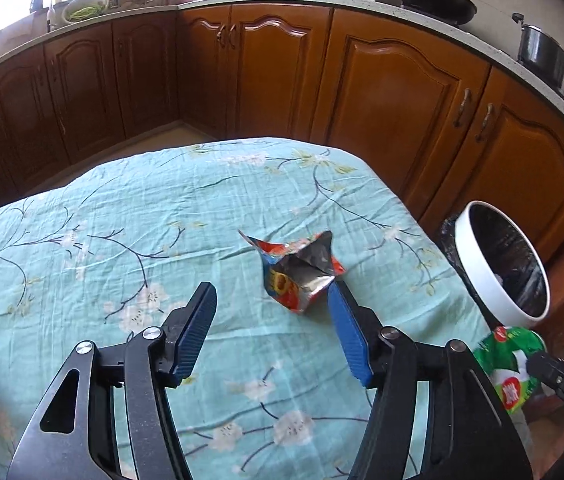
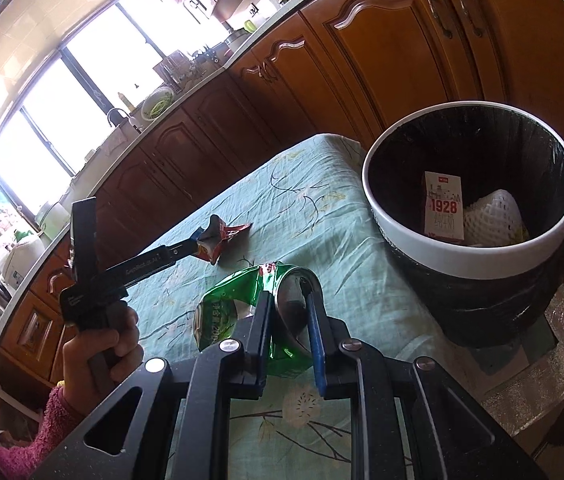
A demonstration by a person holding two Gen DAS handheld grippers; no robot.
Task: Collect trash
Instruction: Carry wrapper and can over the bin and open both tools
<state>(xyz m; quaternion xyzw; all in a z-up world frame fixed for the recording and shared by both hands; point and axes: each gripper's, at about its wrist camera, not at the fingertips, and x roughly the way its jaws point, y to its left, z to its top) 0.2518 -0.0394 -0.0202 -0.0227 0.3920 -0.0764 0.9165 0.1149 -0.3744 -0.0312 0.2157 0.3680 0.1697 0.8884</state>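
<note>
A crumpled red foil snack wrapper (image 1: 301, 270) lies on the teal flowered tablecloth (image 1: 122, 220). My left gripper (image 1: 272, 290) is open, just short of the wrapper, its right finger touching the wrapper's edge. The wrapper also shows in the right wrist view (image 2: 222, 240) at the left gripper's tip. My right gripper (image 2: 287, 300) is shut on a green foil snack bag (image 2: 238, 312), held above the table's edge beside the bin. The green bag also shows in the left wrist view (image 1: 509, 364). The white-rimmed trash bin (image 2: 469, 252) with a black liner stands right of the table.
The bin holds a milk carton (image 2: 443, 208) and white foam netting (image 2: 493, 216). Wooden kitchen cabinets (image 1: 282, 72) run behind the table. The counter carries a wok (image 1: 433, 0) and a pot (image 1: 541, 48). The bin rim also shows in the left wrist view (image 1: 481, 272).
</note>
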